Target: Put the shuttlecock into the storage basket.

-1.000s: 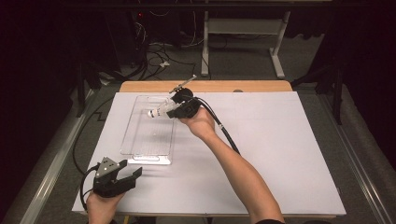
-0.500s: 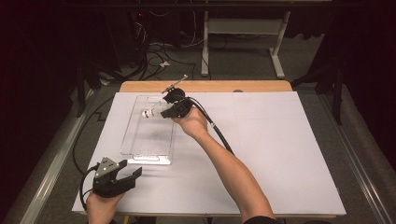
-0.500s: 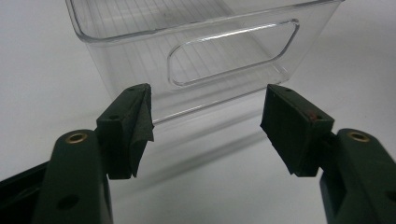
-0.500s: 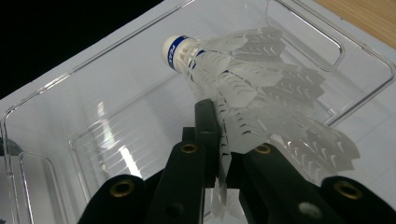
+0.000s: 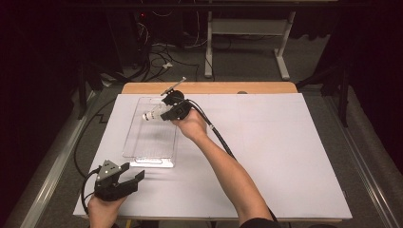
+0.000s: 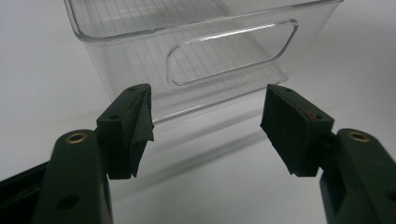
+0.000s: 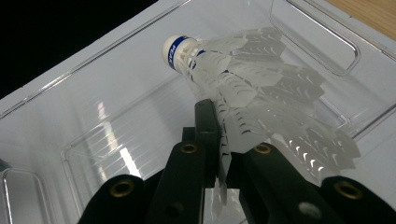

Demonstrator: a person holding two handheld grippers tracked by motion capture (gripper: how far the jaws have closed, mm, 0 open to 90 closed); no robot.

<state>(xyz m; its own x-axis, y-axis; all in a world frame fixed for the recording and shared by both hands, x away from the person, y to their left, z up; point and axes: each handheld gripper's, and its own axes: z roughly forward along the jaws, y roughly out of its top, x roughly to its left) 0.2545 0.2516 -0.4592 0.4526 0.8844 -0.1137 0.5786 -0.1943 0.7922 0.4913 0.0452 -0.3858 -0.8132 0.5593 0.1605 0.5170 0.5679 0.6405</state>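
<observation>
Since a second ago the right gripper (image 5: 164, 114) has carried the shuttlecock (image 7: 243, 88), pinched by its feathers, over the clear bin (image 5: 142, 142); release remains. The left gripper (image 5: 124, 183) rests open on the desk (image 5: 285, 156).

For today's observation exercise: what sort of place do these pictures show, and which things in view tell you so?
Probably a lab or workshop set up for recording. A table under a white sheet stands in a dark room, loose cables trail over the floor behind it, and a person works with the left gripper and right gripper.
</observation>
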